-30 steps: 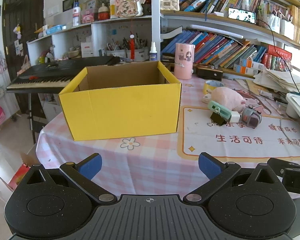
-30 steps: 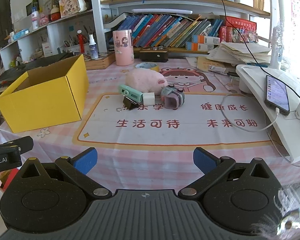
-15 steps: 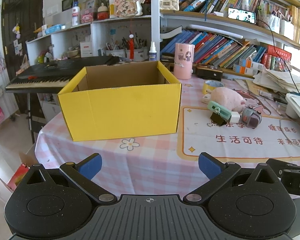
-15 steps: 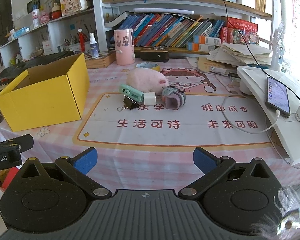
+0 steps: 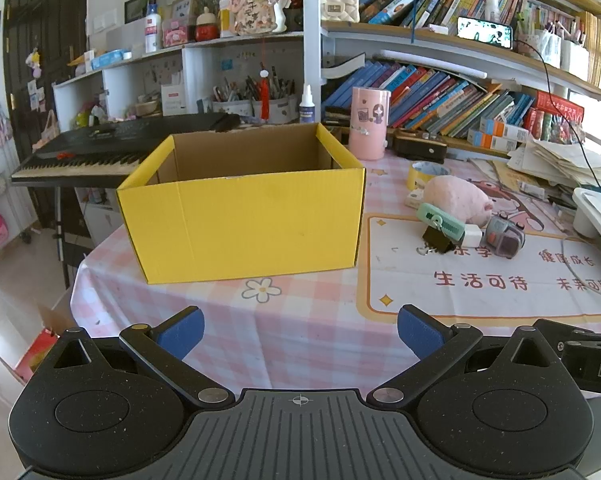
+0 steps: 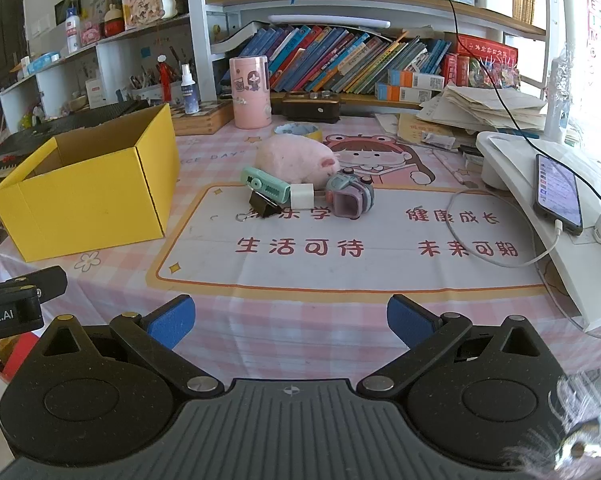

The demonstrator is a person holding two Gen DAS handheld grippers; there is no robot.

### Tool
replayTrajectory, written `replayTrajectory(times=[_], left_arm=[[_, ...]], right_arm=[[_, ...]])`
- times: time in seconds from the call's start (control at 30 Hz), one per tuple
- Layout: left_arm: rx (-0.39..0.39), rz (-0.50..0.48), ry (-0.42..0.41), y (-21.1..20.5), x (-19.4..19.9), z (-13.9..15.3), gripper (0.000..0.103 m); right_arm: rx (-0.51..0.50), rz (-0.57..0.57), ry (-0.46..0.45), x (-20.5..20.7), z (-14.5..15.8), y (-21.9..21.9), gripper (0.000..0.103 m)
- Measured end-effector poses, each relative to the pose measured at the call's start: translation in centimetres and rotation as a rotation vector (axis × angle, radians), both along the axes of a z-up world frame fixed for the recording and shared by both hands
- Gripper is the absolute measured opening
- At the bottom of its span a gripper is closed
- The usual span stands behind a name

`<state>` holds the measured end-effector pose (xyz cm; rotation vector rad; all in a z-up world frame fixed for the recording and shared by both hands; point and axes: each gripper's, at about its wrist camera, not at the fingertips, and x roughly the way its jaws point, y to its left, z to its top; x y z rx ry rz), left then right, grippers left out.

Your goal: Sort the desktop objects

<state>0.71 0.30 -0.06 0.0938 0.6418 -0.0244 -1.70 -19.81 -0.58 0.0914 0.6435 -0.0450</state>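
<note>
An empty yellow cardboard box (image 5: 244,224) (image 6: 88,196) stands open on the checked tablecloth. To its right lies a cluster: a pink plush pig (image 6: 296,159) (image 5: 456,196), a mint green stapler (image 6: 265,185) (image 5: 440,220), a black binder clip (image 6: 262,205) (image 5: 436,241), a white cube (image 6: 301,196) and a purple toy watch (image 6: 350,196) (image 5: 504,236). My left gripper (image 5: 298,330) hangs open in front of the box, holding nothing. Open and empty too, my right gripper (image 6: 290,320) sits near the table's front edge, well short of the cluster.
A pink cylinder (image 6: 249,92), a tape roll (image 6: 298,130), books and stacked papers (image 6: 484,106) line the back. A white stand (image 6: 540,200) with a phone (image 6: 556,192) and cable is at right. A keyboard piano (image 5: 112,152) stands behind the box.
Both views have crept slightly forward towards the table; the objects have not moved and both grippers have stayed open.
</note>
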Motion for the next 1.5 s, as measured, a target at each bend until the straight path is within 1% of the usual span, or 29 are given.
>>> replayTrajectory(times=[0.63,0.8,1.17,1.3,1.5], left_arm=[[0.012,-0.004,-0.016,-0.18,-0.02,-0.03,0.103],[-0.014,-0.015,-0.007,-0.31,0.01,-0.04,0.103],[-0.038,-0.041,-0.01,-0.44,-0.17,-0.12,0.103],[-0.009,-0.045,-0.013,-0.74,-0.14,-0.17,0.103],[-0.017,-0.058,-0.029,-0.98,-0.18,0.02,0.103]], right_arm=[[-0.006,-0.004,0.004,0.05,-0.1,0.24,0.103],[-0.007,-0.001,0.004,0.05,-0.15,0.23,0.103],[-0.002,0.005,0.003,-0.01,-0.12,0.15,0.103],[0.002,0.009,-0.002,-0.12,-0.07,0.07,0.103],[0.003,0.009,0.0,-0.12,-0.05,-0.02,0.103]])
